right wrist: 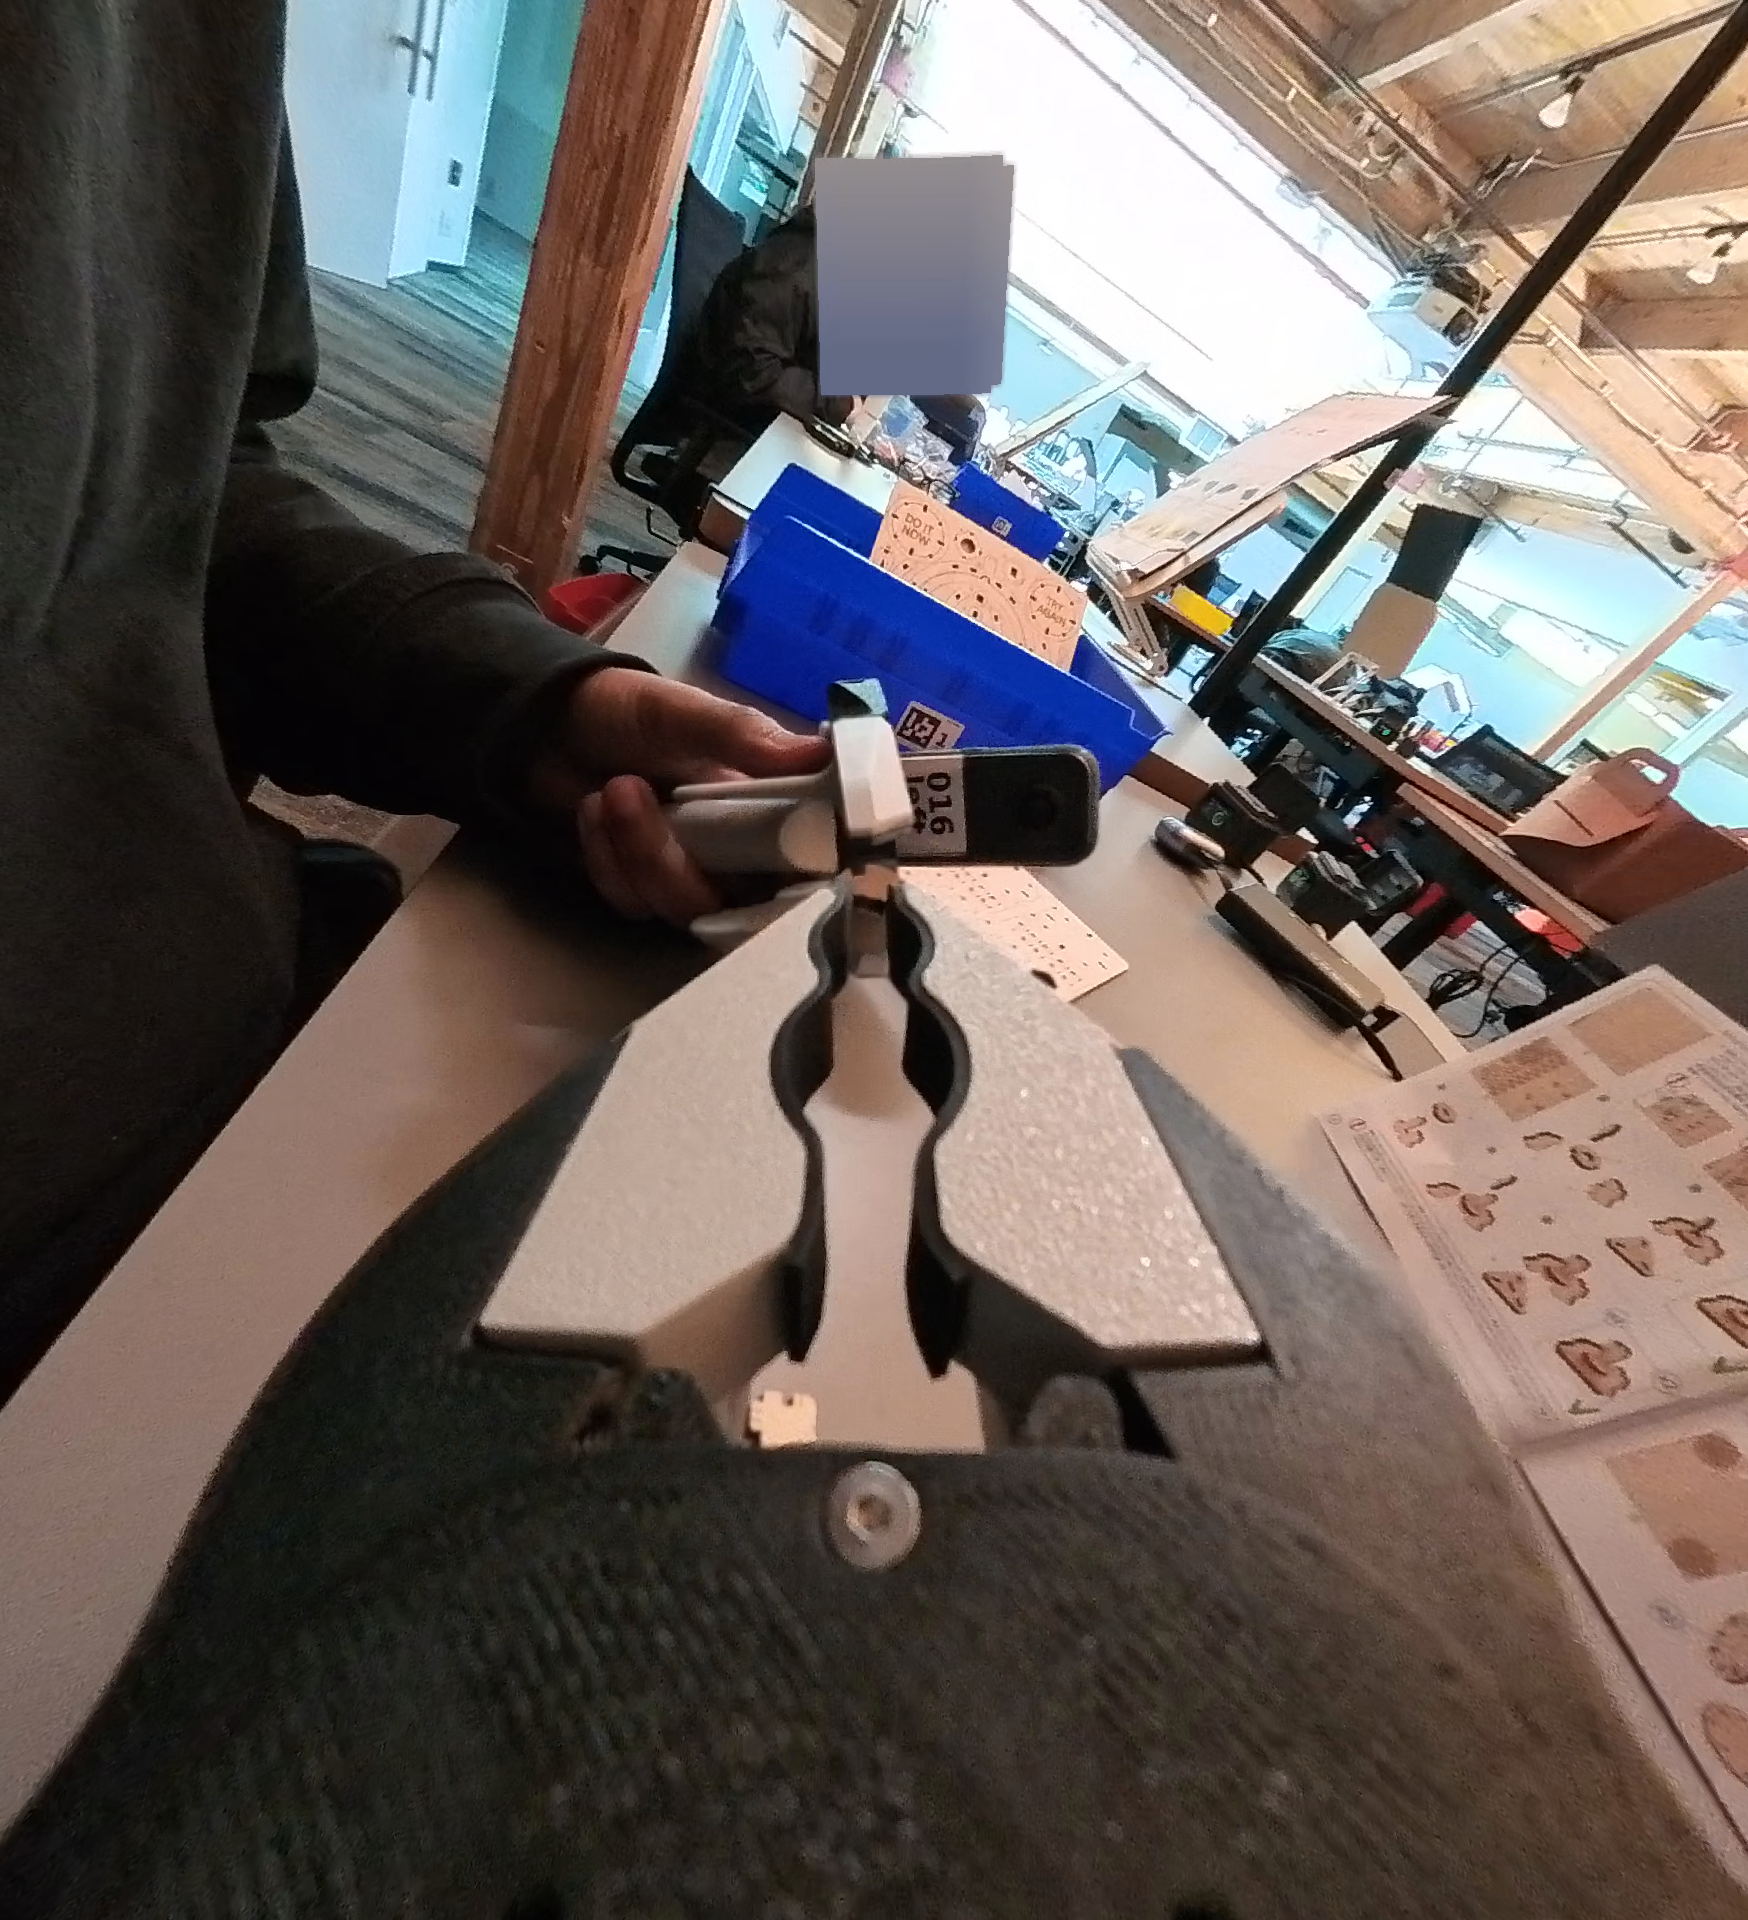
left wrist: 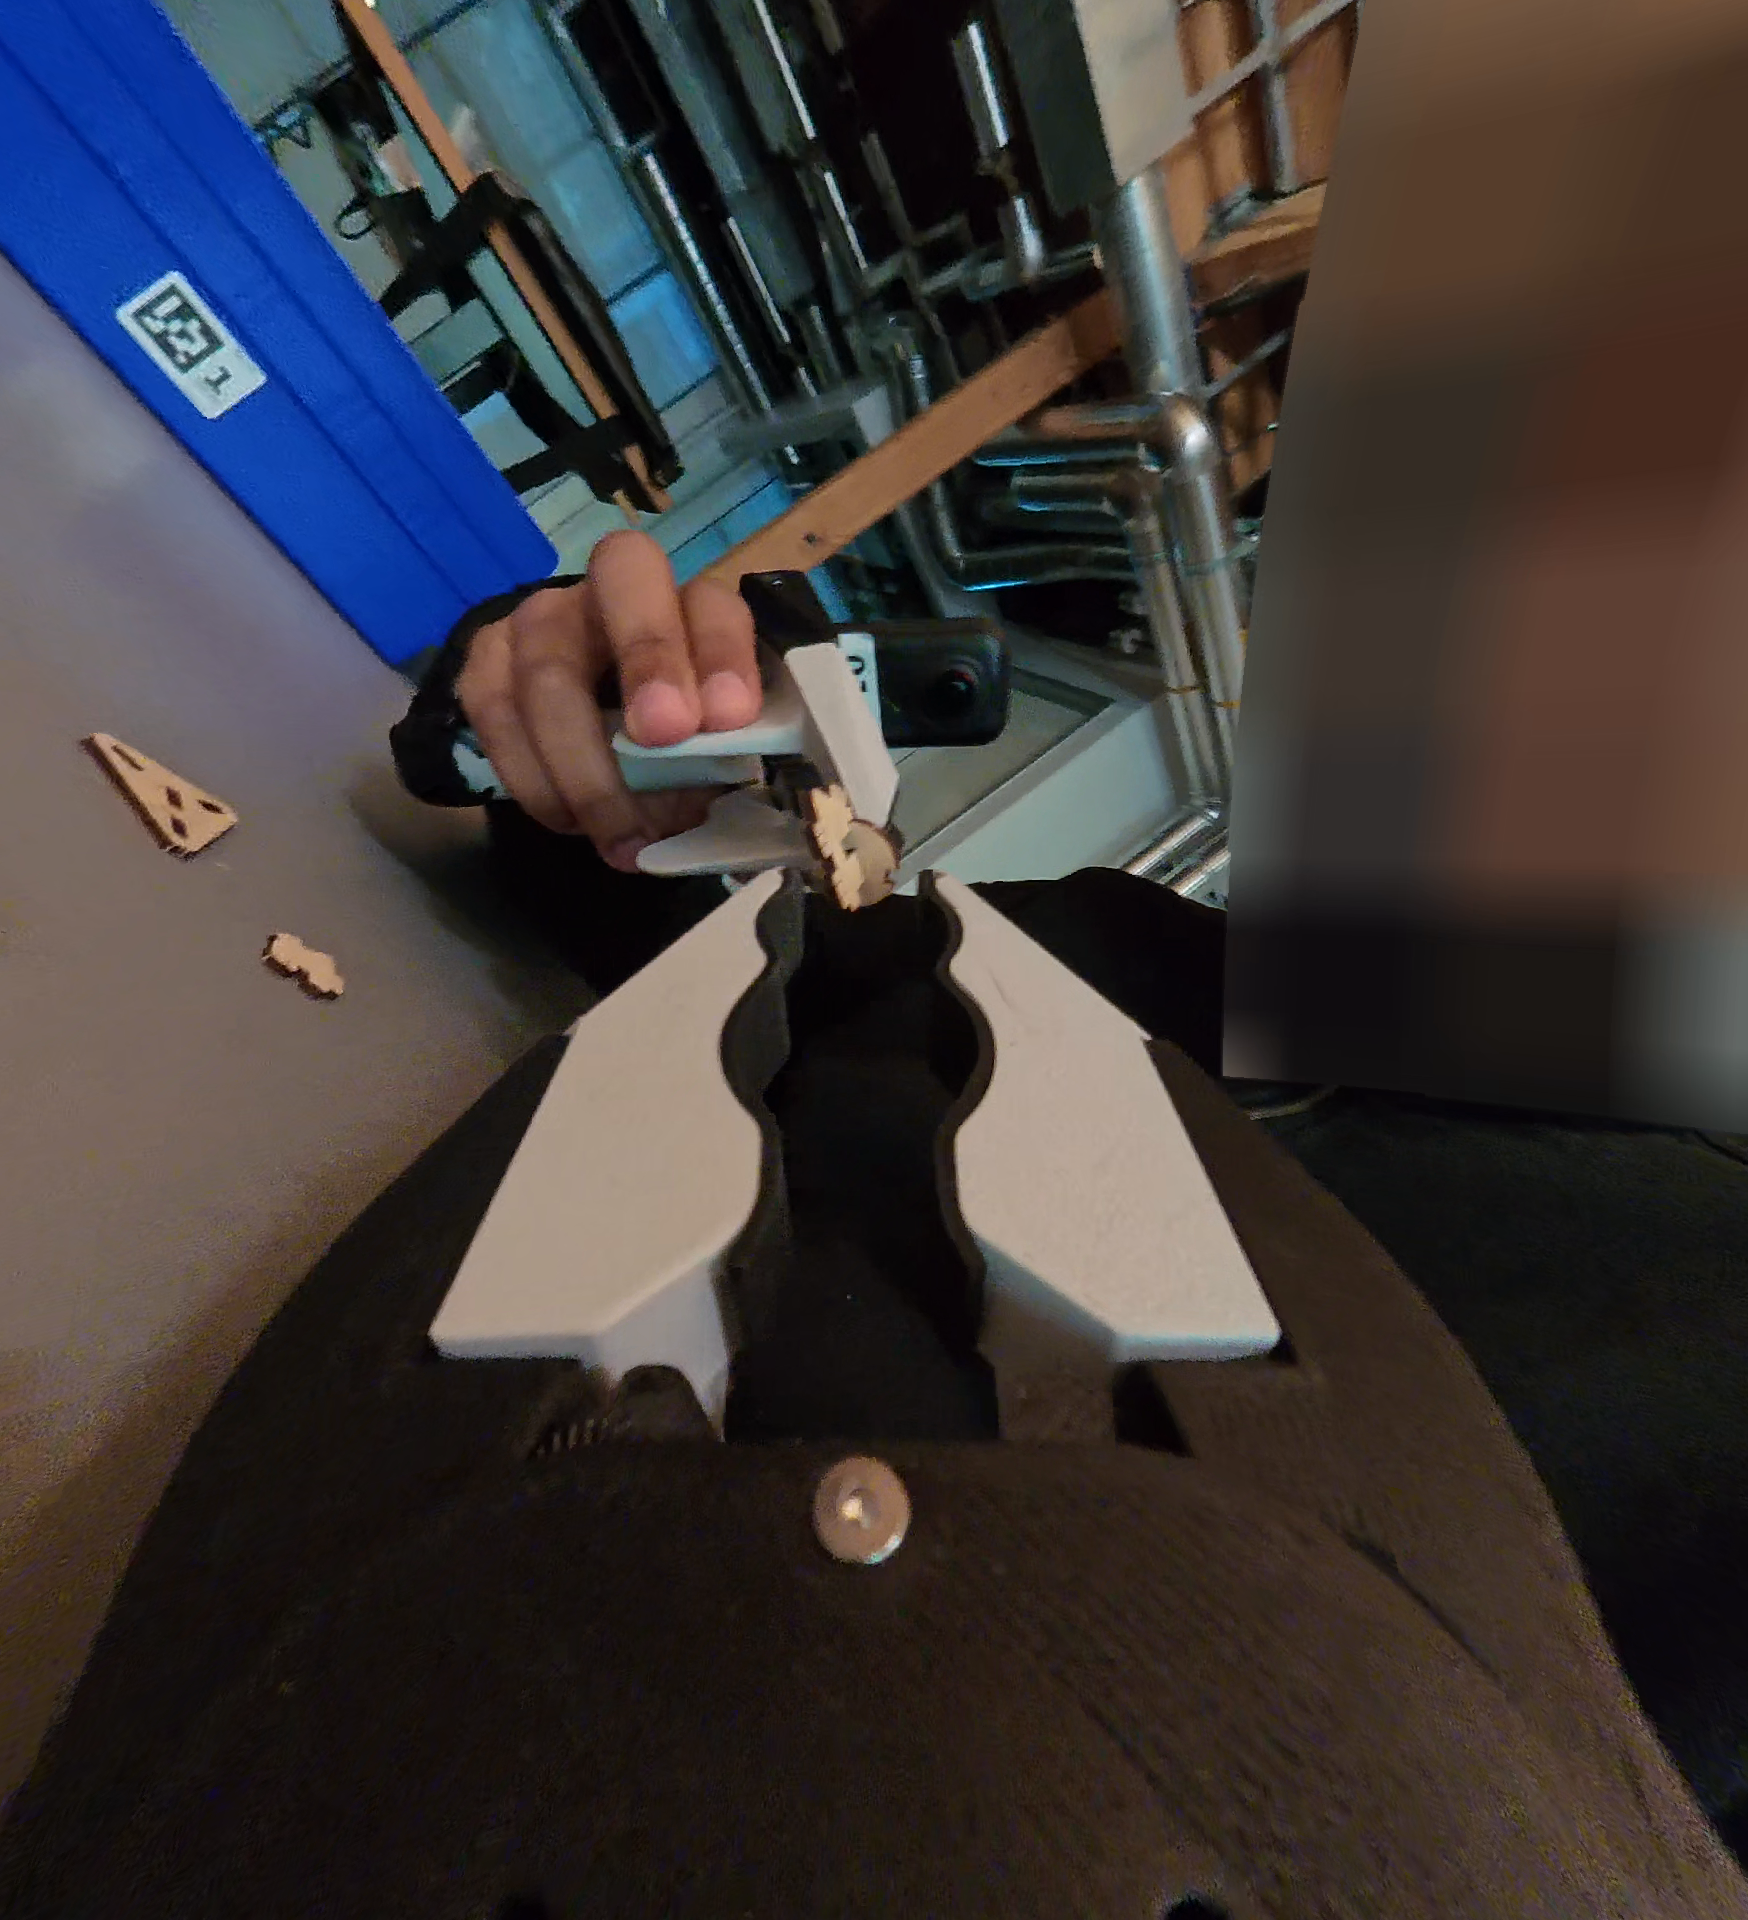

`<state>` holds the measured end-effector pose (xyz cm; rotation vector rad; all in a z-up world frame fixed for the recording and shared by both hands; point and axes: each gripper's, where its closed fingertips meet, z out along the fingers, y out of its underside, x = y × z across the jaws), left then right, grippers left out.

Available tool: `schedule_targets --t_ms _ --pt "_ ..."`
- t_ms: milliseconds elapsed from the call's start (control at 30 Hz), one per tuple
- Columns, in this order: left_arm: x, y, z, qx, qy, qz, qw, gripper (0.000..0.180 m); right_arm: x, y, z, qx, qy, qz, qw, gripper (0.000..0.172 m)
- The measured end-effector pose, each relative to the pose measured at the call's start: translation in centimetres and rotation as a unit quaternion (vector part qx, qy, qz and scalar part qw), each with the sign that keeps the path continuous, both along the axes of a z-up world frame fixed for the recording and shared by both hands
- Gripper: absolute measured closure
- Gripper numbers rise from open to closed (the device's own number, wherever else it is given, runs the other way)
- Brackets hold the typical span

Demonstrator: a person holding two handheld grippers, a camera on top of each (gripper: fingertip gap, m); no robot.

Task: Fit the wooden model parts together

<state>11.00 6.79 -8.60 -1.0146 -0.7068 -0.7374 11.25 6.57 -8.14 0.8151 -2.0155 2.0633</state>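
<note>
1. The right gripper [left wrist: 844, 831] had its jaws nearly closed on a small wooden puzzle assembly [left wrist: 854, 847], a toothed flat piece joined to a round disc, with both fingers pressed against it.
2. The left gripper [left wrist: 854, 894] stood just below that assembly with its jaws partly open. The lower edge of the assembly hung at the gap between the fingertips [left wrist: 761, 899]; whether either pad touched it could not be told.
3. The right hand [left wrist: 579, 707] gripped the handle of the right gripper to the left of the assembly; the left hand [right wrist: 641, 790] gripped the left gripper.
4. Three loose wooden pieces [left wrist: 163, 795] lay on the grey table [left wrist: 70, 1091], well to the left of the assembly.
5. One blue bin [left wrist: 226, 312] stood on the table beyond those pieces.
6. One printed instruction sheet [right wrist: 1628, 1247] lay on the table.
</note>
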Motion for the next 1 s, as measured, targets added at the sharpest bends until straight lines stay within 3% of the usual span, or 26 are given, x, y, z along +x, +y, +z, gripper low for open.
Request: schedule_targets --t_ms 100,767,1000 --pt "0.0 -0.4 0.4 0.017 0.003 0.001 1.0 0.179 0.1 0.0 -0.3 0.006 0.0 0.005 1.0 0.167" --pt "0.0 0.5 -0.8 -0.044 0.007 0.008 0.999 0.18 0.0 0.3 -1.1 0.043 -0.011 0.022 0.999 0.167" --pt "-0.6 -0.3 -0.4 -0.032 0.015 0.041 0.999 0.18 -1.2 -0.1 -0.3 0.006 -0.005 -0.026 1.0 0.161"
